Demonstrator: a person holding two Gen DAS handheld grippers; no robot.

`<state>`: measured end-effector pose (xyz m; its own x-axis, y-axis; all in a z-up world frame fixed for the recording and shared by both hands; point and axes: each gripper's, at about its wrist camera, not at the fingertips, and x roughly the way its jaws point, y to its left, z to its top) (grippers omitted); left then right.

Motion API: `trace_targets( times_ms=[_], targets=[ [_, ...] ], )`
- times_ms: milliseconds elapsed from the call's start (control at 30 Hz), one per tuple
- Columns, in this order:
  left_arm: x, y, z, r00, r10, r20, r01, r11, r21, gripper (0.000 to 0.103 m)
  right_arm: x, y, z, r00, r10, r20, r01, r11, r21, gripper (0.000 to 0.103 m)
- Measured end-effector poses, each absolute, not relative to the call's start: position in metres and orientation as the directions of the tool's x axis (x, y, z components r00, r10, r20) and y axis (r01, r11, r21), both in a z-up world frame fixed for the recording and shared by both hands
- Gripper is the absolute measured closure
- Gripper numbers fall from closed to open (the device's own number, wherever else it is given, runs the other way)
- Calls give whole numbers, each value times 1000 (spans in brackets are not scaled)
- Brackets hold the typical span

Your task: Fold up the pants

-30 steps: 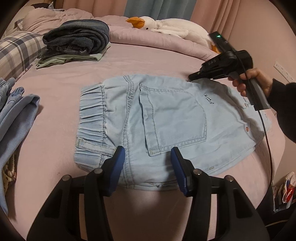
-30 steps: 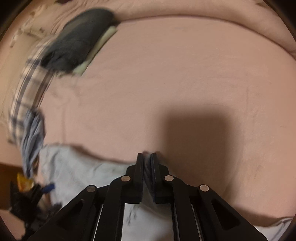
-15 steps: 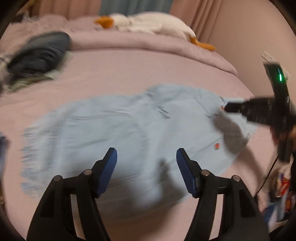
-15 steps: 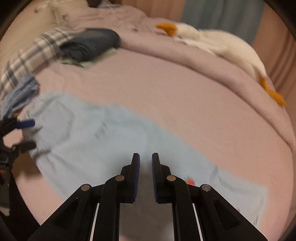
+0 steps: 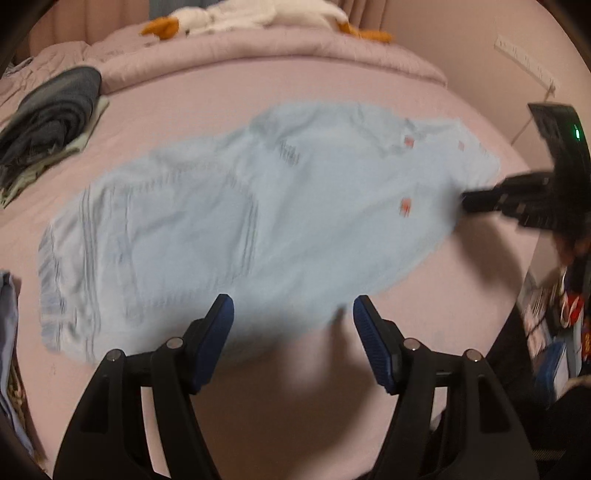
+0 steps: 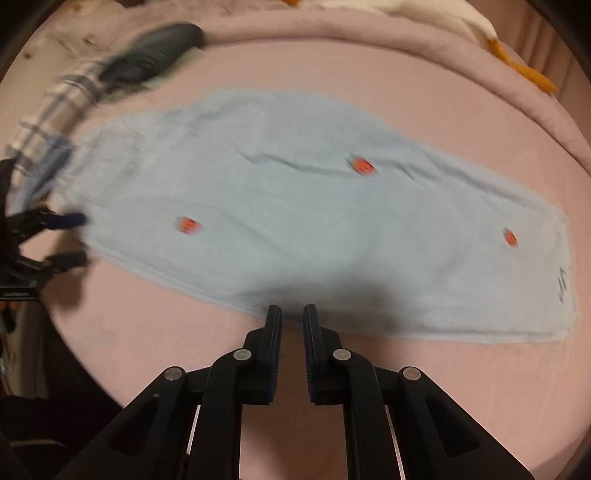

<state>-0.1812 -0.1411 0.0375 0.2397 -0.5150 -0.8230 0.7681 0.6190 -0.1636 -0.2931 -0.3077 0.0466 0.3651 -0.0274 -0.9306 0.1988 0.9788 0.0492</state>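
Denim: pale blue pants (image 6: 295,214) lying lengthwise on bed (image 6: 369,74) (one fold in)
Jaws: left gripper (image 5: 291,325) released; right gripper (image 6: 292,321) narrowly parted, empty
Next: pinching hem at 3 o'clock

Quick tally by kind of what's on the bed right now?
Light blue pants spread flat: 1
Folded clothes stack: 1
Plush goose: 1
Plaid pillow: 1
Total: 4

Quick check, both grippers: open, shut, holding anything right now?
Left gripper: open wide, holding nothing, above the light blue pants.
Right gripper: slightly open, narrow gap, holding nothing.
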Motion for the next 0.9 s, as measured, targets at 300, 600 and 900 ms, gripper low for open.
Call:
trace_targets(
  times_ms=[300, 600, 900],
  targets=[
    [-123, -221, 28, 173, -527, -832, 664, 686, -297, 35, -206, -273, 49, 515, -40, -856, 190, 979, 69, 93],
    [-194, -190, 13, 133, -483, -865, 844, 513, -157, 31, -253, -240, 6, 397, 59, -916, 115, 987, 114, 93],
    [-156, -154, 20, 239, -491, -838, 666, 710, -227, 28, -333, -332, 47, 602, 32, -797, 349, 888, 300, 71]
  ],
)
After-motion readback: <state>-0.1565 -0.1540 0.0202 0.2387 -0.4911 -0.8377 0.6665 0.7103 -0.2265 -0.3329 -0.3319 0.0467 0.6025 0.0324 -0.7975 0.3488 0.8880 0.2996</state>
